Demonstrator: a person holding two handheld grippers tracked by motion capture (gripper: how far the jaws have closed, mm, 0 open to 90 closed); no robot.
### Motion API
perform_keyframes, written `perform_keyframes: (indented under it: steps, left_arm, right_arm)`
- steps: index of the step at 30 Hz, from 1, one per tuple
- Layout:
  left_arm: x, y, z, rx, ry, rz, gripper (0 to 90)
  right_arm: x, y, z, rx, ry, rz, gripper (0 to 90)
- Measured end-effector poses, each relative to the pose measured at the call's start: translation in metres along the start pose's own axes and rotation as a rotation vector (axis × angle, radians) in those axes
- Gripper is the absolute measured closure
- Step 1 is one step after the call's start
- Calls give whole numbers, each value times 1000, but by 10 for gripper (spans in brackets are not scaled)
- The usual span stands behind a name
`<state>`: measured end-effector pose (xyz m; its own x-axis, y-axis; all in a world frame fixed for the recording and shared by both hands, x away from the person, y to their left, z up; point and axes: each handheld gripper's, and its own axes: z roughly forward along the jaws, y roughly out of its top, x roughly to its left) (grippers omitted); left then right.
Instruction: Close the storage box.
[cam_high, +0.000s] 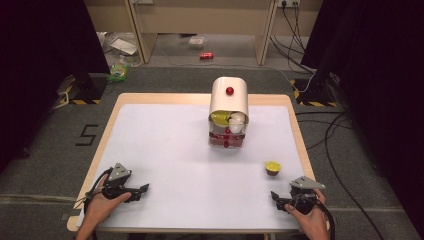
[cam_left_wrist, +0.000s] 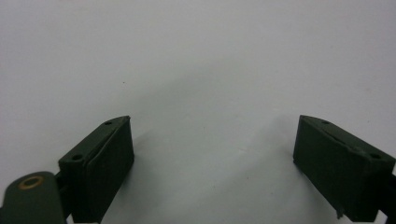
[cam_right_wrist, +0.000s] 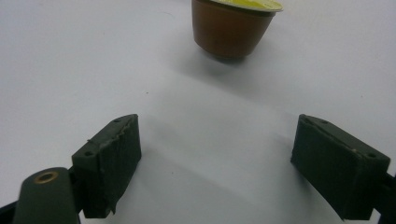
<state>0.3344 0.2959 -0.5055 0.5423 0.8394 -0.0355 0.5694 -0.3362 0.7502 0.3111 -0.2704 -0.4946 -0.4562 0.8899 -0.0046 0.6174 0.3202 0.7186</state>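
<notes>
Capsule (cam_high: 273, 167), brown with a yellow lid, stands near the table's (cam_high: 165, 150) right edge; we hold left gripper (cam_high: 136, 191) and right gripper (cam_high: 278, 199) spread, empty, at the near corners.

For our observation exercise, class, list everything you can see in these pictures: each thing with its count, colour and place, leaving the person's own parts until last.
Table: one, white top with pale wood edge, centre.
Capsule dispenser: one, cream cover with a red knob, clear base holding yellow, white and red pieces, far middle of the table.
Coffee capsule: one, brown cup with yellow lid, upright, near right of the table, just ahead of the right gripper.
Red can: one, on the floor beyond the table.
Cables: several, black, floor at right.
Left gripper: one, black, jaws apart, near left corner.
Right gripper: one, black, jaws apart, near right corner.
Hands: two, each holding a gripper at the near edge.
</notes>
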Motion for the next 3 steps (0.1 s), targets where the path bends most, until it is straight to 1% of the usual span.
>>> perform_keyframes:
  steps: [3]
  left_arm:
    - [0,0,0,0,0,0,115]
  right_arm:
    - [0,0,0,0,0,0,159]
